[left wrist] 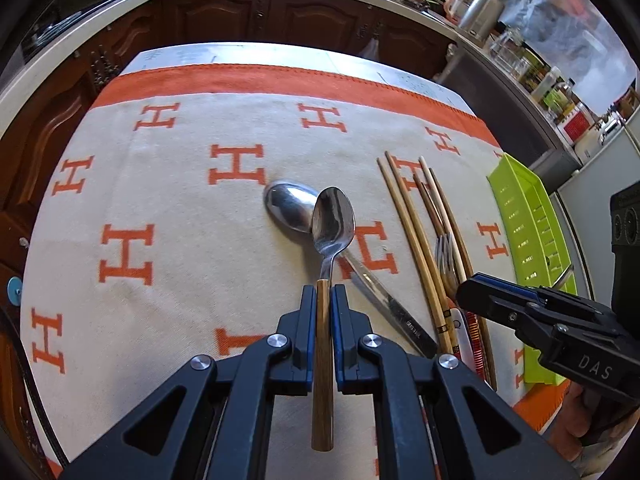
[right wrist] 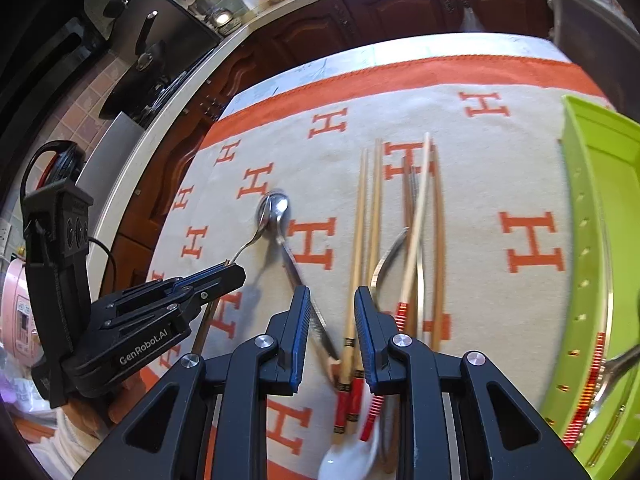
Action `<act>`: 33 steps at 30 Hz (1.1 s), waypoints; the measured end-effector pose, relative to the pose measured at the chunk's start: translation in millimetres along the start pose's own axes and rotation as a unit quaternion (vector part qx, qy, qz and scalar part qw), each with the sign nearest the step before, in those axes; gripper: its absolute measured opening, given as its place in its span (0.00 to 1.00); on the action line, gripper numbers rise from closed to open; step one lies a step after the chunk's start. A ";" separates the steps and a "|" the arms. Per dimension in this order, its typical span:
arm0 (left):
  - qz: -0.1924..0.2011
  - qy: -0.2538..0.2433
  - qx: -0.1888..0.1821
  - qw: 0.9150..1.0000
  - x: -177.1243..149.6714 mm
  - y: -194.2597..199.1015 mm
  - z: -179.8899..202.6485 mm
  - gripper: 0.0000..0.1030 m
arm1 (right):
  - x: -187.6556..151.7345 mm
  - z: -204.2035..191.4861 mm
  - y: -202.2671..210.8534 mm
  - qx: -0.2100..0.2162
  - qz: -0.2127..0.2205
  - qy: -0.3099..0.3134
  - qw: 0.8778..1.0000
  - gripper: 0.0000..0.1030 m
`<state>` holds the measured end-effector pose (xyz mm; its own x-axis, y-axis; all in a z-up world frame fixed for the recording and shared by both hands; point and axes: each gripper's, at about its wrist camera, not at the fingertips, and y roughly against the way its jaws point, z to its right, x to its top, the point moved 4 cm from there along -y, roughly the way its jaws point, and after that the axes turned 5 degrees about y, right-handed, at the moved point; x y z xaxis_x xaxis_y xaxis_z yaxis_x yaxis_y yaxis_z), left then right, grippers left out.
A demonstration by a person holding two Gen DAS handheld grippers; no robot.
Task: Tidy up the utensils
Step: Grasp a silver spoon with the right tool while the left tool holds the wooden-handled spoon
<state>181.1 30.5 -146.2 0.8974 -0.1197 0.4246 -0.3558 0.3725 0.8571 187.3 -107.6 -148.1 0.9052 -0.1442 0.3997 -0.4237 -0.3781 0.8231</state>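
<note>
My left gripper (left wrist: 323, 300) is shut on a wooden-handled spoon (left wrist: 332, 220) and holds it above the cloth; it also shows in the right wrist view (right wrist: 234, 270). A second steel spoon (left wrist: 289, 207) lies bowl-down on the cloth under it. Several chopsticks (left wrist: 412, 232) and a fork (left wrist: 447, 258) lie to the right. My right gripper (right wrist: 332, 308) is open and empty, hovering over the chopsticks (right wrist: 362, 240). A green tray (left wrist: 528, 248) at the right holds a few utensils (right wrist: 592, 380).
An orange and cream H-pattern cloth (left wrist: 160, 200) covers the table. A white spoon (right wrist: 352, 460) lies at the near edge. Dark wooden cabinets (left wrist: 280, 12) and a cluttered counter (left wrist: 540, 76) stand beyond the table.
</note>
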 end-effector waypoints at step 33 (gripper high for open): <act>-0.025 0.079 -0.045 0.996 -26.4 17.5 -73.5 0.05 | 46.1 -75.6 -111.4 0.050 -0.078 0.187 0.978 0.14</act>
<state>170.3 107.8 -163.9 0.9459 0.0026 0.3245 -0.2908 0.4507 0.8440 273.9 -3.0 -190.9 0.8753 0.2597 0.4080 -0.2597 -0.4594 0.8494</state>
